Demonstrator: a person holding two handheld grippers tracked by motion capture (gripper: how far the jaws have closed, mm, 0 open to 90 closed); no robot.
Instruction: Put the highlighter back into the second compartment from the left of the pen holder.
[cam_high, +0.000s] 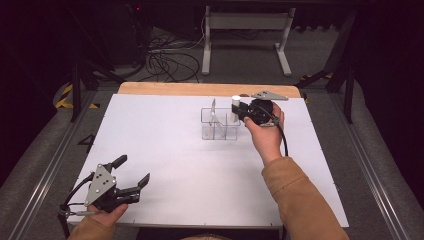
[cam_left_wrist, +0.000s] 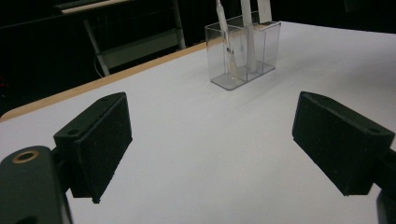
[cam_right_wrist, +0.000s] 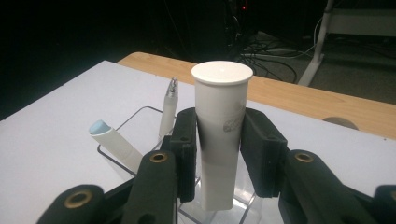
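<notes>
White worktop (cam_high: 165, 150) ahead: your right gripper (cam_right_wrist: 219, 140) clamps the upright white tube (cam_right_wrist: 219, 121) directly above the clear organizer (cam_high: 220, 131), while your left gripper (cam_high: 131, 172) idles open, well apart.

White table (cam_high: 165, 150), wooden far edge (cam_high: 200, 89); cables (cam_high: 167, 62) and metal stand (cam_high: 247, 22) on floor beyond.

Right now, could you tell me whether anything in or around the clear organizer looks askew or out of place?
Nothing looks spilled or damaged. The clear organizer stands upright; the right gripper holds the white tube upright above it. One blue-tipped tube merely leans inside it.
</notes>
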